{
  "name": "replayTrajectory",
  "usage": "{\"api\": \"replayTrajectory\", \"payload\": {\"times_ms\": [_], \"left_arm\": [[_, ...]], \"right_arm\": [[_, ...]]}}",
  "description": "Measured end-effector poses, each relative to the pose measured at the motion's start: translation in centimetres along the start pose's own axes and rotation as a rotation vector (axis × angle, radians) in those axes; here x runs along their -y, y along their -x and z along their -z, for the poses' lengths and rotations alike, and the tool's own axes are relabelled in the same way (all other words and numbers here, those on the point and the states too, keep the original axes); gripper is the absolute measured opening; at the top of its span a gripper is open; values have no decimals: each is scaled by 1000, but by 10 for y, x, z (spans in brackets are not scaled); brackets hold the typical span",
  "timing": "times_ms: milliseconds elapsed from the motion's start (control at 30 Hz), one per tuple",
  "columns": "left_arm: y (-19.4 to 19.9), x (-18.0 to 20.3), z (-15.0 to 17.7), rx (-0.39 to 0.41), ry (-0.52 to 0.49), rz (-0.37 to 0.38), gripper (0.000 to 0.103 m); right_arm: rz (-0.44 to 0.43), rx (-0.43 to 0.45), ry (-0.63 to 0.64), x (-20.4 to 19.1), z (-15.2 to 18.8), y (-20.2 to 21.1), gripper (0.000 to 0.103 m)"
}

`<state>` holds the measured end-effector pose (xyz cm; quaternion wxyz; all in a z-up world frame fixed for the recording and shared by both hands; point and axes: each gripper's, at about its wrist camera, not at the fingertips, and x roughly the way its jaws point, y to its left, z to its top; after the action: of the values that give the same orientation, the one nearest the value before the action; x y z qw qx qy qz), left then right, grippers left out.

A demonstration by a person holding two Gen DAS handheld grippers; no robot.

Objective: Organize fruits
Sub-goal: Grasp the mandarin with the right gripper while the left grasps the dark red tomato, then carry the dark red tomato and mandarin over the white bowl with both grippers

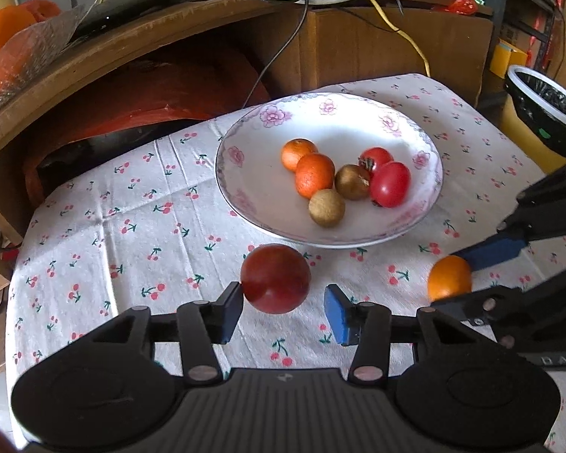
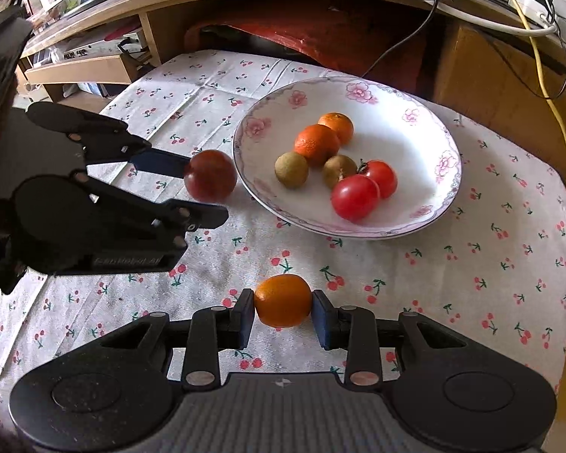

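Note:
A white floral plate point(image 1: 245, 128) point(image 2: 430, 120) on the cherry-print cloth holds two small oranges, two red tomatoes and two brown round fruits. In front of it, a dark red tomato point(image 1: 275, 278) point(image 2: 210, 175) lies on the cloth between the fingers of my left gripper point(image 1: 285, 313) point(image 2: 207, 192). That gripper is open: its left pad touches the tomato and a gap shows at the right pad. To the right, my right gripper point(image 2: 283, 319) point(image 1: 449, 279) is shut on a loose orange point(image 2: 283, 300) point(image 1: 449, 277), with both pads against its sides, low over the cloth.
A black bin with a white rim point(image 1: 547, 113) stands off the table's right side. Behind the table are a wooden shelf point(image 1: 132, 37) with cables, a cardboard box point(image 1: 377, 49) and a red object point(image 1: 151, 87) underneath. The cloth point(image 2: 490, 264) has bare room right of the plate.

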<state>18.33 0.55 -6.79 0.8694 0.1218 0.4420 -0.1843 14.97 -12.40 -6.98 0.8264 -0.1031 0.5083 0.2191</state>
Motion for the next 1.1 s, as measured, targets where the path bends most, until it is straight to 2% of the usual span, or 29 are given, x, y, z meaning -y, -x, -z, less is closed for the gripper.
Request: {"api": "replayTrajectory", "payload": {"times_ms": [133, 267, 467, 800, 933, 1100], "left_arm": [[-6, 2, -1, -8, -9, -19, 51], [-8, 1, -2, -7, 1, -33, 46], [-8, 2, -2, -4, -4, -40, 44], [10, 14, 5, -17, -67, 1, 44], [17, 20, 10, -29, -94, 19, 44], [21, 24, 11, -44, -107, 43, 44]], "right_arm": [[39, 16, 32, -3, 0, 3, 28], [71, 30, 55, -3, 1, 6, 28], [133, 42, 93, -3, 3, 7, 28], [203, 52, 139, -4, 6, 8, 28], [196, 40, 130, -2, 6, 7, 28], [129, 8, 56, 7, 6, 8, 28]]}}
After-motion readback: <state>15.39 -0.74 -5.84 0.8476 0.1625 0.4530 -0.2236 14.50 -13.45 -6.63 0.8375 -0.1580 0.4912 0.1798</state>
